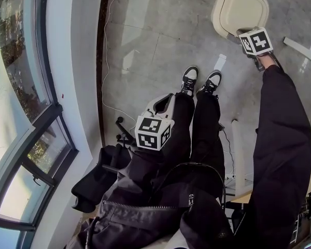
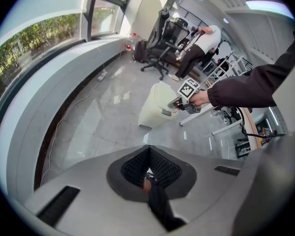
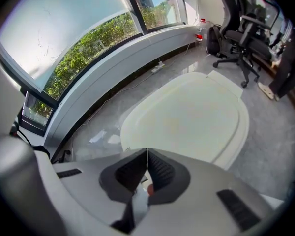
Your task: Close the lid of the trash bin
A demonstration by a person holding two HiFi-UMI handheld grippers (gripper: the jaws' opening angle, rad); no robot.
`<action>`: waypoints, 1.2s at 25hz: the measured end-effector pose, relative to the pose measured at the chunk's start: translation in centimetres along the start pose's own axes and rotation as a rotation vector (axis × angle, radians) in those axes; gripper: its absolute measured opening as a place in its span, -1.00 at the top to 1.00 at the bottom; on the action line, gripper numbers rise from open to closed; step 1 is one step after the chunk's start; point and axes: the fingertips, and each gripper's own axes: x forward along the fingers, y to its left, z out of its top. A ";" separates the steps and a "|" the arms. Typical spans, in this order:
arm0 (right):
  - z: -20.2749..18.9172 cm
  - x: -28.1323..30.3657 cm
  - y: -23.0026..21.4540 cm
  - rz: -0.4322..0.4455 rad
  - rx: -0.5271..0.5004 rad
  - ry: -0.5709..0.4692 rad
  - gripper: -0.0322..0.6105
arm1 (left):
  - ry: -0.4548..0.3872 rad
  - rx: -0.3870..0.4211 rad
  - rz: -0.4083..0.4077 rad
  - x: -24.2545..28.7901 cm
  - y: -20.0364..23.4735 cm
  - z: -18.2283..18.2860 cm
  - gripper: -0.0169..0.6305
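Note:
The cream trash bin [image 1: 240, 8] stands on the grey floor at the top right of the head view, its lid lying flat on top. My right gripper [image 1: 244, 33] points steeply down at the bin's near edge. In the right gripper view the jaws [image 3: 147, 154] meet with nothing between them, just above the lid [image 3: 191, 117]. My left gripper [image 1: 161, 104] hangs over the person's legs, far from the bin. Its jaws [image 2: 148, 149] are shut and empty. The left gripper view shows the bin [image 2: 155, 107] with the right gripper [image 2: 177, 103] at its top.
A curved window wall runs along the left, with a cable [image 1: 108, 61] on the floor beside it. A black bag [image 1: 101, 178] lies near the person's feet. Office chairs [image 2: 160, 48], white desk frames [image 2: 221, 112] and another person [image 2: 202, 42] stand beyond the bin.

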 end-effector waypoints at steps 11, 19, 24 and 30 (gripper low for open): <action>-0.3 0.6 -0.4 -0.038 0.036 -0.024 0.88 | -0.002 -0.006 0.010 -0.2 0.7 -0.8 0.96; 1.3 -8.0 2.7 -0.054 0.140 -0.274 0.88 | -0.064 0.035 -0.007 -2.1 -1.1 2.1 0.96; 2.6 -22.1 7.2 -0.113 0.220 -0.530 0.88 | -0.199 0.123 -0.058 -6.4 -6.3 9.6 0.96; 3.9 -37.9 12.2 -0.204 0.241 -0.729 0.88 | -0.378 0.259 -0.138 -13.0 -14.0 18.8 0.96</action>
